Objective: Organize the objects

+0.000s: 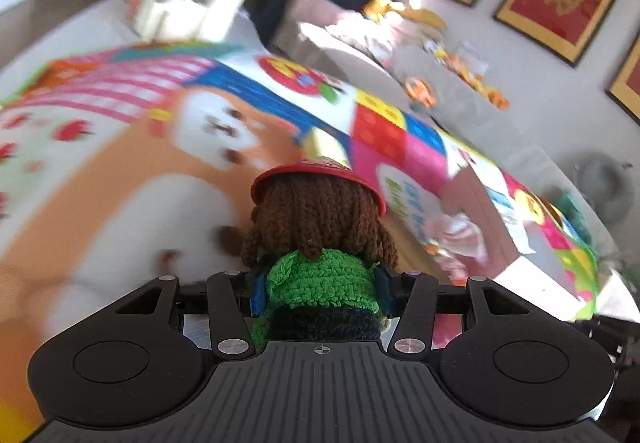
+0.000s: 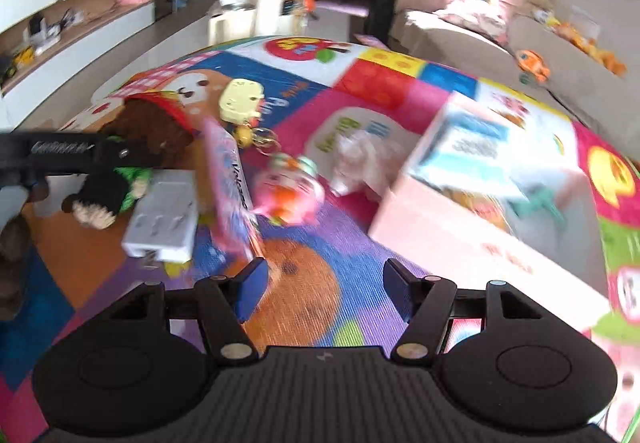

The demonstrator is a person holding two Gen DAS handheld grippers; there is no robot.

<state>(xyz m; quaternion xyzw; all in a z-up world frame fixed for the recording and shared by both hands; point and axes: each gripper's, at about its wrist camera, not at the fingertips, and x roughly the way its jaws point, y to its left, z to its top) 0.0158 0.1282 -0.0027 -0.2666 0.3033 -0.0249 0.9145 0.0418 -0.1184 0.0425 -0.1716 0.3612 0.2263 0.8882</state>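
Observation:
My left gripper [image 1: 320,293] is shut on a crocheted doll [image 1: 320,227] with brown hair, a red hat and a green top, held above the colourful play mat [image 1: 120,171]. In the right wrist view the same doll [image 2: 140,135] hangs in the left gripper [image 2: 116,155] at the left. My right gripper [image 2: 324,291] is open and empty above the mat [image 2: 304,295]. On the mat lie a white box [image 2: 164,219], a pink packet [image 2: 232,187], a yellow keychain toy [image 2: 242,101], a pink round toy [image 2: 288,191] and a white plush [image 2: 364,163].
An open pink storage box [image 2: 480,195] holding items stands on the mat at the right. A sofa [image 2: 460,39] with plush toys is behind it. Shelves [image 2: 72,15] line the left wall. A white bottle [image 2: 270,7] stands beyond the mat.

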